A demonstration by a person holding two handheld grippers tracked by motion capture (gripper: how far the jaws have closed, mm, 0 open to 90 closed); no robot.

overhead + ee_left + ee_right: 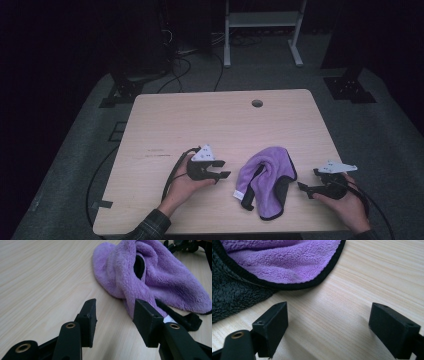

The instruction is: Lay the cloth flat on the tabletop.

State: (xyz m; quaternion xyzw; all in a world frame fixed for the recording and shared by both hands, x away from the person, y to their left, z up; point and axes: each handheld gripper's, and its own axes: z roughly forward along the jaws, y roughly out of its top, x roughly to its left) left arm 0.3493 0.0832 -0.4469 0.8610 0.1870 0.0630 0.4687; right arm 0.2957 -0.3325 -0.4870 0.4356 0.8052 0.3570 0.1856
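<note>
High view: both grippers flank the cloth near the table's front edge.
Left gripper [223,176]: jaws apart, nothing between them, just left of the purple cloth [267,182].
Right gripper [303,187]: jaws spread wide, unloaded, just beside its right hem.
Table [200,120]: cloth crumpled, right of centre.

High view overhead; claw views close, sharing towel [267,180].

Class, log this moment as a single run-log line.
cloth: crumpled on table | left gripper: open, empty, beside cloth | right gripper: open, empty, beside cloth
</note>
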